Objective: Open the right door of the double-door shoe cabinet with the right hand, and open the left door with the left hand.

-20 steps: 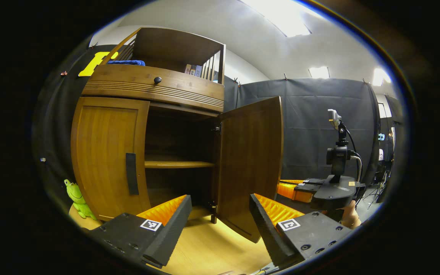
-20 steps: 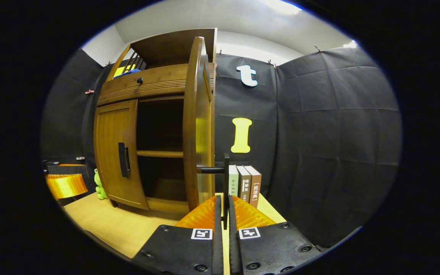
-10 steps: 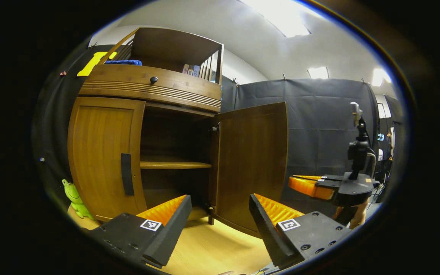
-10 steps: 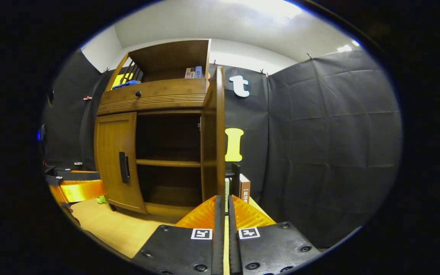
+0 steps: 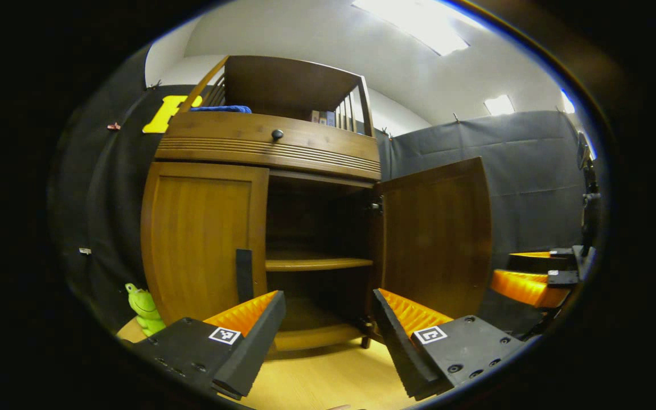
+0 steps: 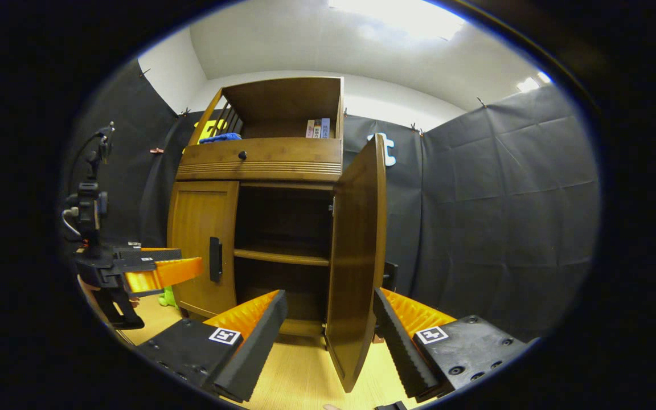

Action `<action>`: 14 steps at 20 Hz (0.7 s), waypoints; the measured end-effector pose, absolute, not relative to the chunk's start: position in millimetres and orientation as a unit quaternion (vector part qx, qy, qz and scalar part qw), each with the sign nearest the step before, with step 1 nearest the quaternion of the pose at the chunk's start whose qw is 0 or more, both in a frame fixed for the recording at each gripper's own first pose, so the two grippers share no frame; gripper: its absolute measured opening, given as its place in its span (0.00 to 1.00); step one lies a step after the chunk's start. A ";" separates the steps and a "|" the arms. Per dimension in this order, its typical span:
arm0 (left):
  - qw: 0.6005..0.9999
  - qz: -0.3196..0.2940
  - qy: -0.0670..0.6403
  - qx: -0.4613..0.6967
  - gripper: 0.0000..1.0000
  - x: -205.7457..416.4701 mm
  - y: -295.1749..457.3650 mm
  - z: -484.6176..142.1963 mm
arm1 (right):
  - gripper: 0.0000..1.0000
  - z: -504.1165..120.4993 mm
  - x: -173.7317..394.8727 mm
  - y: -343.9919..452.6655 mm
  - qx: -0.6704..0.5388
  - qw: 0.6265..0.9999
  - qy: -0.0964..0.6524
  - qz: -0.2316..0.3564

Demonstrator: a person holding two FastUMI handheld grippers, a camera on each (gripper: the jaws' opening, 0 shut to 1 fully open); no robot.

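Observation:
The wooden shoe cabinet point(image 5: 271, 145) stands ahead in the left gripper view. Its left door point(image 5: 203, 239) is closed, with a dark upright handle point(image 5: 244, 274) just above my left gripper's inner finger. My left gripper point(image 5: 328, 319) is open and holds nothing. The right door point(image 5: 436, 233) is swung wide open. In the right gripper view that door point(image 6: 359, 256) shows nearly edge-on, its handle point(image 6: 389, 276) peeking out behind it. My right gripper point(image 6: 328, 324) is open, the door's edge standing between the spread fingers without touching them. The left gripper point(image 6: 151, 270) shows farther off near the left door point(image 6: 200, 245).
An inner shelf point(image 5: 316, 263) divides the dark interior. A green frog toy point(image 5: 146, 310) sits at the cabinet's left foot on the light wooden tabletop point(image 5: 328, 376). Above, a knobbed drawer point(image 5: 277, 134), a blue cloth point(image 5: 220, 109) and books point(image 5: 322, 117). The right gripper point(image 5: 533, 279) is beyond the open door.
My right gripper has let go of the right door's handle and opened, pulling back from the door, which stands wide open. My left gripper has shifted toward the closed left door.

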State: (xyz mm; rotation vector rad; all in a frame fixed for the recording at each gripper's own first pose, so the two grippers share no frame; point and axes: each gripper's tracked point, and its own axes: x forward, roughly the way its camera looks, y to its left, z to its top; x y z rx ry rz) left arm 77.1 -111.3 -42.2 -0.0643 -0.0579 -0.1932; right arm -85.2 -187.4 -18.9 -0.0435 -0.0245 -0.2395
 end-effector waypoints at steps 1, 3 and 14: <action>0.996 -0.083 -0.033 -0.031 0.94 85.7 -102.9 -41.7 | 0.95 -14.2 -87.0 -186.1 -0.020 0.993 -0.023 -0.118; 0.997 -0.059 -0.036 -0.031 0.94 105.2 -89.6 -44.3 | 0.95 -10.4 -87.2 -184.5 -0.022 0.992 -0.035 -0.117; 0.999 0.034 -0.015 -0.016 0.95 205.7 -28.9 -87.4 | 0.99 -37.7 -57.3 -182.6 -0.021 0.996 -0.008 -0.090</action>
